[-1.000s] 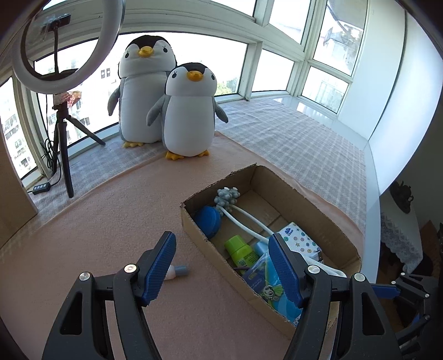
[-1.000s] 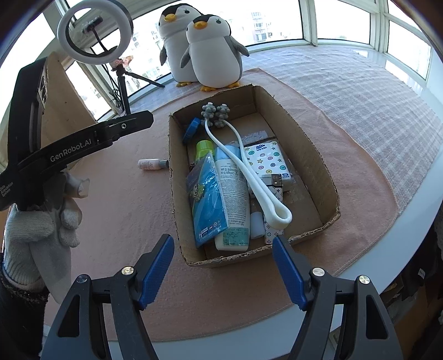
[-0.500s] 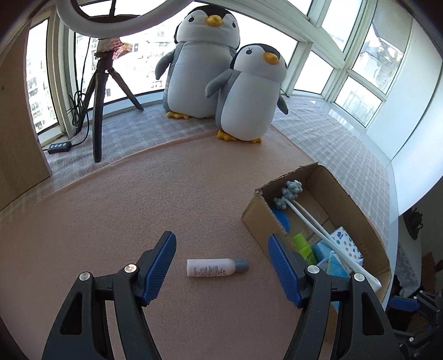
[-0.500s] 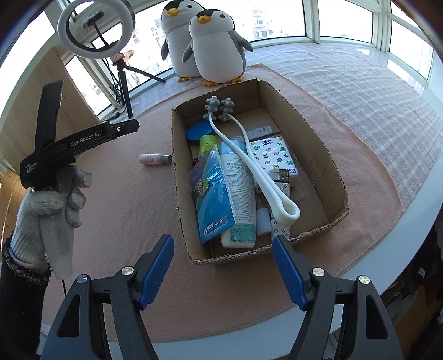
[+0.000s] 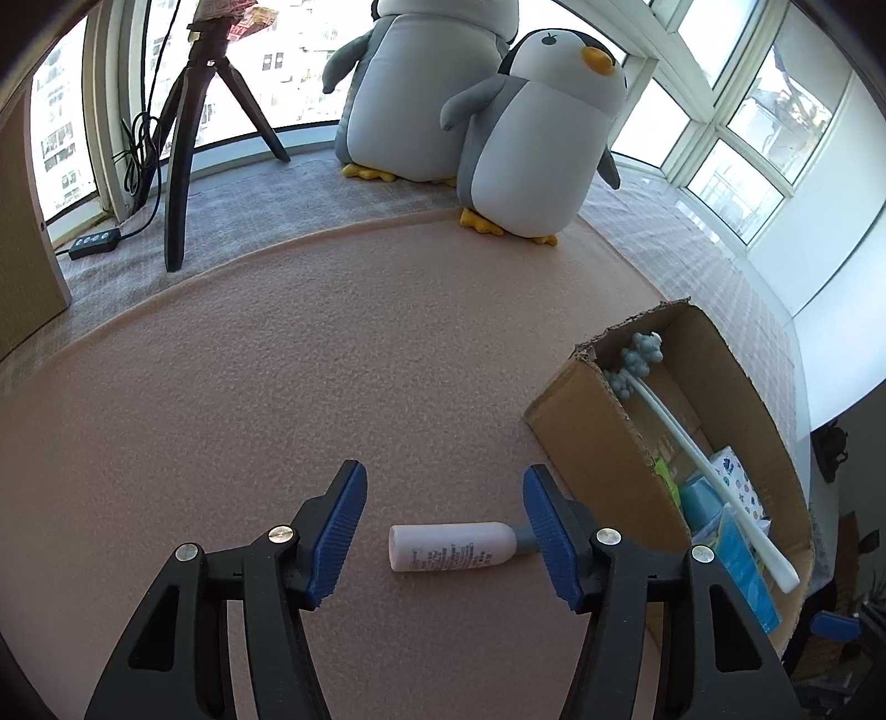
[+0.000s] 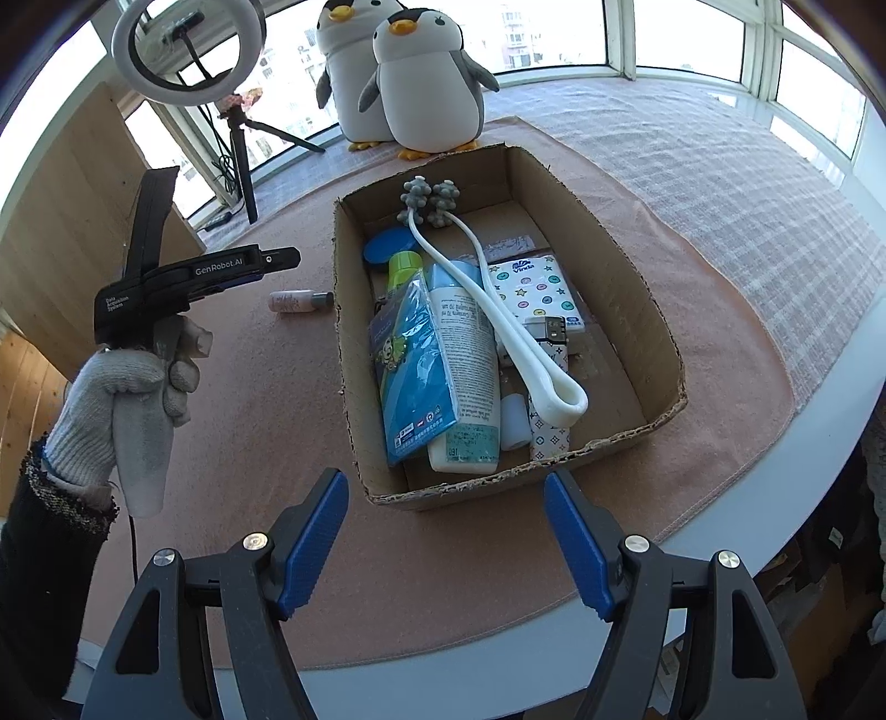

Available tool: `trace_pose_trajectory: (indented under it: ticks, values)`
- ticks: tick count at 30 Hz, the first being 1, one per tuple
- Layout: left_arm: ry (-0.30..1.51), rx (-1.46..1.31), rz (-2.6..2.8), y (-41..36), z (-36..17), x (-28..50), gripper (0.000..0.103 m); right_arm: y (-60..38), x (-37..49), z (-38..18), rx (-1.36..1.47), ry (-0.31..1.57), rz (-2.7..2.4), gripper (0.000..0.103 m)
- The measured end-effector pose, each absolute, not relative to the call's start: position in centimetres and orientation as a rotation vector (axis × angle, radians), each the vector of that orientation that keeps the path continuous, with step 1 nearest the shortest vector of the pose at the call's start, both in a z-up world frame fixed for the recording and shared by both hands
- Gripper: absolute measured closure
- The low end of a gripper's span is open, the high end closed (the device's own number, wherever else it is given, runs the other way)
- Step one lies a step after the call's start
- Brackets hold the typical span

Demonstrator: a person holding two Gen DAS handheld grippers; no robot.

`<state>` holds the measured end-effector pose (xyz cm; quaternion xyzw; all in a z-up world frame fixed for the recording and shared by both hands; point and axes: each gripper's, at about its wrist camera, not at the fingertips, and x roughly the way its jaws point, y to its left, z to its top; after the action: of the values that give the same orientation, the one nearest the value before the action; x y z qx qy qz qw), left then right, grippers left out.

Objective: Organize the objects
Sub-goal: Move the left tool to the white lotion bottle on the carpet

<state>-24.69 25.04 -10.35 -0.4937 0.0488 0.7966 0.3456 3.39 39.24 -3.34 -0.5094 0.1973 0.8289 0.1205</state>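
The left gripper (image 5: 443,526) hangs open astride the small white bottle (image 5: 451,546), which lies on its side on the counter (image 5: 277,387) just outside the cardboard box (image 6: 620,266), while the right gripper (image 6: 446,531), also open and empty, waits before the box's near wall.

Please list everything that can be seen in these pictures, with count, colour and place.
small bottle: 1, white with grey cap, lying on the mat left of the box
cardboard box: 1, brown, on the mat, filled with items
mat: 1, pink, under the box
plush penguins: 2, grey and white, behind the box
ring light: 1, white, on a tripod by the window
left claw: 1, black and blue, open around the small bottle
right claw: 1, black and blue, open before the box
gloved hand: 1, white, holding the left claw
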Motion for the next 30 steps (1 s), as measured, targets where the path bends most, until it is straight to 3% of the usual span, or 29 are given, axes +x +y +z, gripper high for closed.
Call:
trace_pose_trajectory:
  ticks: [10,22,30]
  values:
    - [0.194,-1.351,1.978,26.2,-12.5,-24.5,0.040,40.2,4.3,-3.2,-1.473,0.589,2.404,0.033]
    - [0.361,-1.304,1.939,25.2,-12.0,-19.1,0.040,40.0,4.0,-3.2,-1.468,0.617,2.441,0.033]
    - [0.381,-1.270,2.009,26.1,-11.8,-19.8,0.043,40.1,4.5,-2.9,-1.440,0.616,2.439,0.033]
